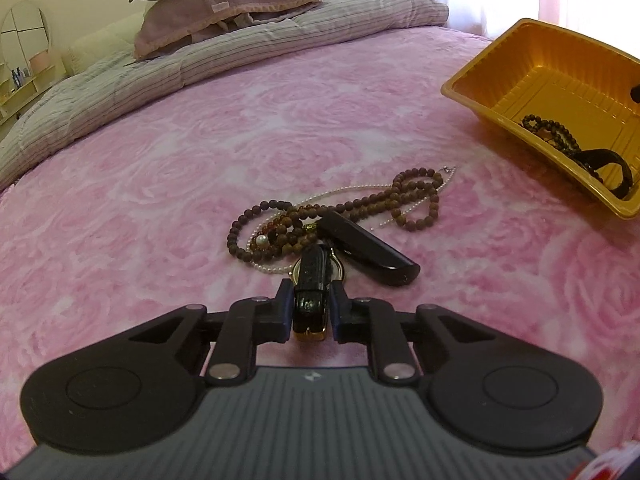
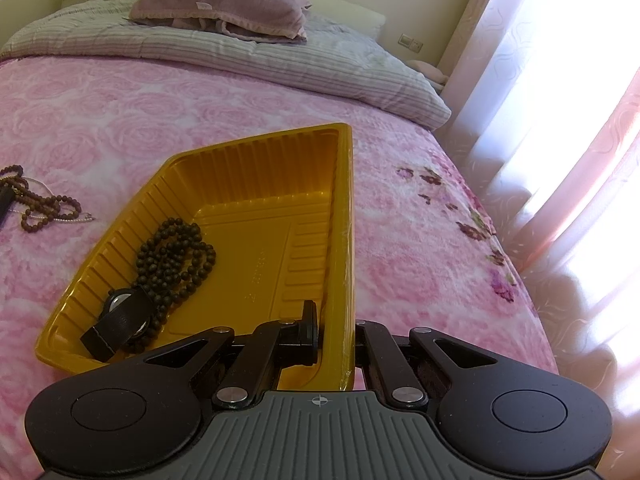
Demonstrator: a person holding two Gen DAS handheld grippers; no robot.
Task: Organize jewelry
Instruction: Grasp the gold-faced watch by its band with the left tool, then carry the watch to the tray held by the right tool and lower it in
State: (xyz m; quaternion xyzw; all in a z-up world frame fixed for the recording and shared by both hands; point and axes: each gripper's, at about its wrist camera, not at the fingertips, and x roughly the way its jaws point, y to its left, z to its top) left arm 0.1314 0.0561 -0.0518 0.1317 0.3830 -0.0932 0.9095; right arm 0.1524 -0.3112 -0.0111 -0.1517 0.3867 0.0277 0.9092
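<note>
My left gripper (image 1: pixel 312 300) is shut on the black strap of a gold-cased watch (image 1: pixel 311 276), close to its gold buckle. The watch lies on the pink bedspread at the near edge of a tangle of brown bead strings (image 1: pixel 360 204) and a thin pearl necklace (image 1: pixel 276 269). The watch's other strap half (image 1: pixel 368 250) points right. My right gripper (image 2: pixel 336 336) is shut on the right wall of the yellow tray (image 2: pixel 345 200), one finger inside and one outside. Inside the tray lie a dark bead string (image 2: pixel 176 256) and a black watch (image 2: pixel 120 316).
The yellow tray (image 1: pixel 454 90) sits to the right of the jewelry pile, which also shows at the left edge of the right wrist view as brown beads (image 2: pixel 44 208). A striped quilt (image 1: pixel 200 60) and pillows (image 1: pixel 224 4) lie at the bed's head. Curtains (image 2: pixel 560 120) hang beyond the right bed edge.
</note>
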